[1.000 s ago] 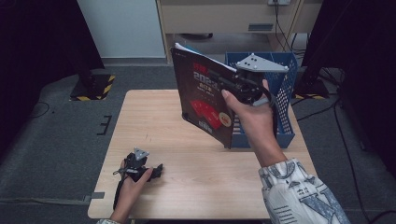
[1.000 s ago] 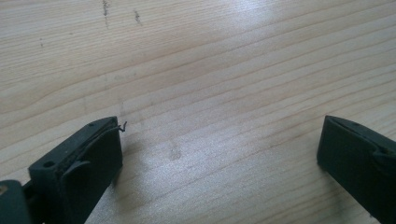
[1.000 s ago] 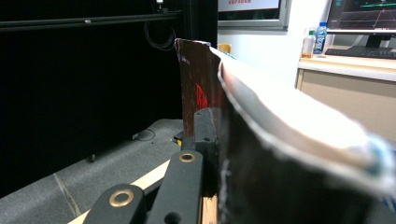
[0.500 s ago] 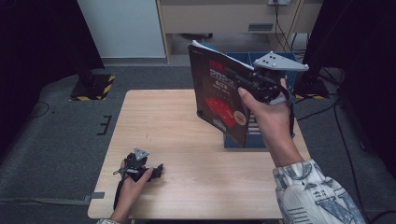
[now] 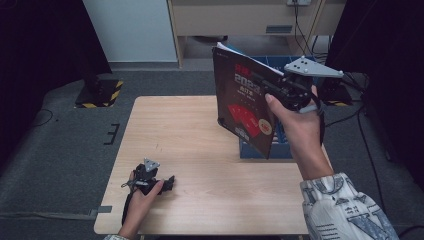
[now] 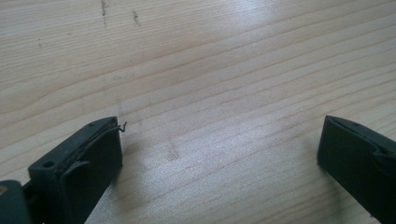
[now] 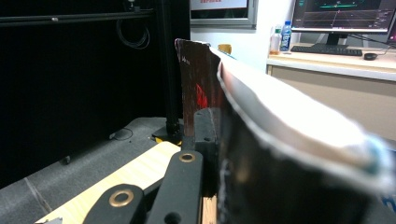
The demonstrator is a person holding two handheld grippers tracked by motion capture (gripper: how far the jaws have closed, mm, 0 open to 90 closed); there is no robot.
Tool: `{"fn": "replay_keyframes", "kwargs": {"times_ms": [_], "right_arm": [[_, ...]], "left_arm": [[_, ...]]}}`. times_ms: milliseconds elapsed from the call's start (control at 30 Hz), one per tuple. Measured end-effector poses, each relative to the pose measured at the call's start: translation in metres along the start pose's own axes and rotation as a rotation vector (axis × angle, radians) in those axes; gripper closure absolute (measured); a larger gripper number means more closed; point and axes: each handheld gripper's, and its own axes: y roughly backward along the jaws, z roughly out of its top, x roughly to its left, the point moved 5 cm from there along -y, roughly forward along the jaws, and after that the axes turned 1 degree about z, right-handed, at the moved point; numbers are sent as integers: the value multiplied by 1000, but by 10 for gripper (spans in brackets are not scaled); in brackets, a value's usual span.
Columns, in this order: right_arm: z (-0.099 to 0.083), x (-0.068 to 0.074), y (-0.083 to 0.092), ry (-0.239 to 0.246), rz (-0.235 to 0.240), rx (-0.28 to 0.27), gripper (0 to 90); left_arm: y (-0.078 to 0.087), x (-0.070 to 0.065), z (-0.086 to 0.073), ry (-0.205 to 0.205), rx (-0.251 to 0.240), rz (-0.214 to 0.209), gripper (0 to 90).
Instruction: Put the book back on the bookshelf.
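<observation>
One book [image 5: 245, 107] clamped in right claw [image 5: 270, 85]; left claw [image 6: 219, 154] apart, on table [image 5: 200, 150].

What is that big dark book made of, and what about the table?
The book looks like paper: a glossy dark cover that catches light, with a pale edge of pages. The table looks like light wood or a wood-look laminate, with grain lines and a soft sheen.

The wooden table [image 5: 200, 150] lies bare across its left, middle and near parts, open to any pass, while at the far right the upright book [image 5: 242, 107] held aloft and the blue crate [image 5: 280, 150] behind it block the way.
</observation>
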Motion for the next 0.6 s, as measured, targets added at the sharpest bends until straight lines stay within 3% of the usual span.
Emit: {"fn": "replay_keyframes", "kwargs": {"times_ms": [300,600], "right_arm": [[-4,-7,10,-7,-11,-1,870],[-10,-24,23,-24,-42,-9,869]], "left_arm": [[0,0,0,1,0,2,0],[0,0,0,3,-2,3,0]]}}
